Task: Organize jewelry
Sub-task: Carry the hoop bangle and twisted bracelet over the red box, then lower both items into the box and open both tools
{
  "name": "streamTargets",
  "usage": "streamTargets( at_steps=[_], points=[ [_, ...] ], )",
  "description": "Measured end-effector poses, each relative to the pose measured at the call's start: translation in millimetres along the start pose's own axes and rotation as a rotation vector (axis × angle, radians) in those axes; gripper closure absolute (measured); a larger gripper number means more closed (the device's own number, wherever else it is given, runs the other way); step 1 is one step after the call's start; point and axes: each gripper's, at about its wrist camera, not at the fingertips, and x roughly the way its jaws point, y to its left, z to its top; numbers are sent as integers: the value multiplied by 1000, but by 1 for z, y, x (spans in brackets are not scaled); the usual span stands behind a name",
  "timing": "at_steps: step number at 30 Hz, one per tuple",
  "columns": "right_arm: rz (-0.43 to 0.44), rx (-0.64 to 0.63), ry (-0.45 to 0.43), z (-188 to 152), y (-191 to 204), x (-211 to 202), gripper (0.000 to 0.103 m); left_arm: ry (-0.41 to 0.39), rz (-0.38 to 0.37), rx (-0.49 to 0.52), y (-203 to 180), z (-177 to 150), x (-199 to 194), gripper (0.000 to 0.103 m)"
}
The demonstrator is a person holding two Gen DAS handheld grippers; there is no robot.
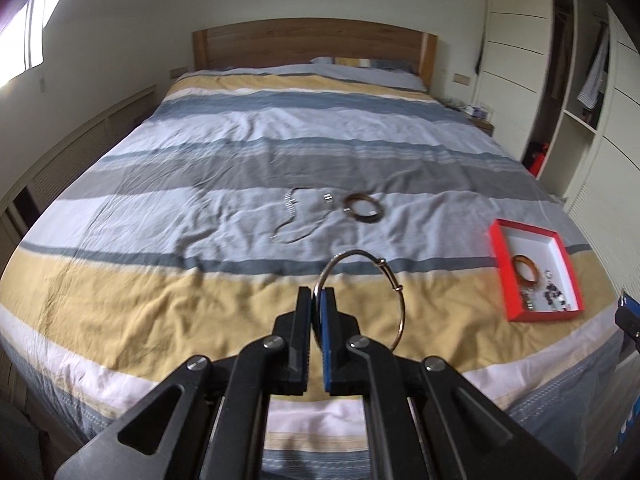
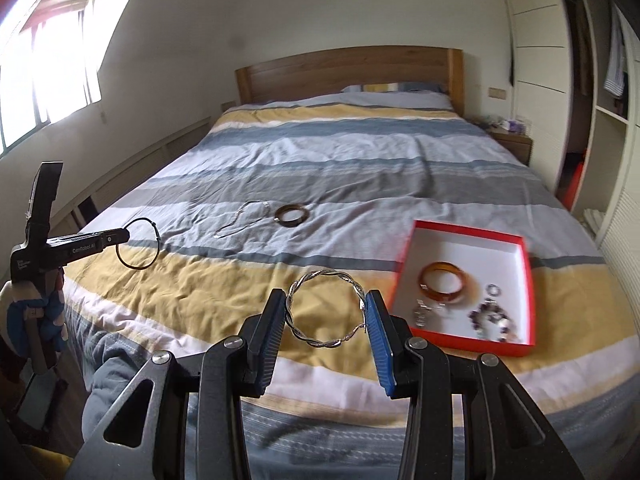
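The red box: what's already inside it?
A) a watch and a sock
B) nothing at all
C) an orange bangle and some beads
C: the red box holds an orange bangle with a beaded bracelet lying beside it.

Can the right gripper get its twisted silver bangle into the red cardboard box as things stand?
Probably yes. The right gripper holds the twisted silver bangle above the striped bedspread, and the red cardboard box lies open-topped just to its right with nothing between. White floor is bare in the box's far half.
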Motion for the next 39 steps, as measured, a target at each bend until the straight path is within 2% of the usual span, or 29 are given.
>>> streamTargets(
  at_steps=[6,12,19,27,33,39],
  points=[
    [-61,36,-4,-3,-43,-15,63,-14,-93,66,-65,18,-1,100],
    [-95,77,17,-1,-86,1,63,9,-173,147,-135,35,18,99],
    [-106,109,87,3,-132,56,63,67,-257,233,-216,51,69,99],
    [-122,124,164,14,-182,133,63,137,-304,312,-293,58,146,99],
    [-132,112,215,23,-209,187,63,189,-300,357,-332,61,206,99],
    [-135,84,279,25,-221,231,63,237,-280,390,-351,56,254,99]
  ],
)
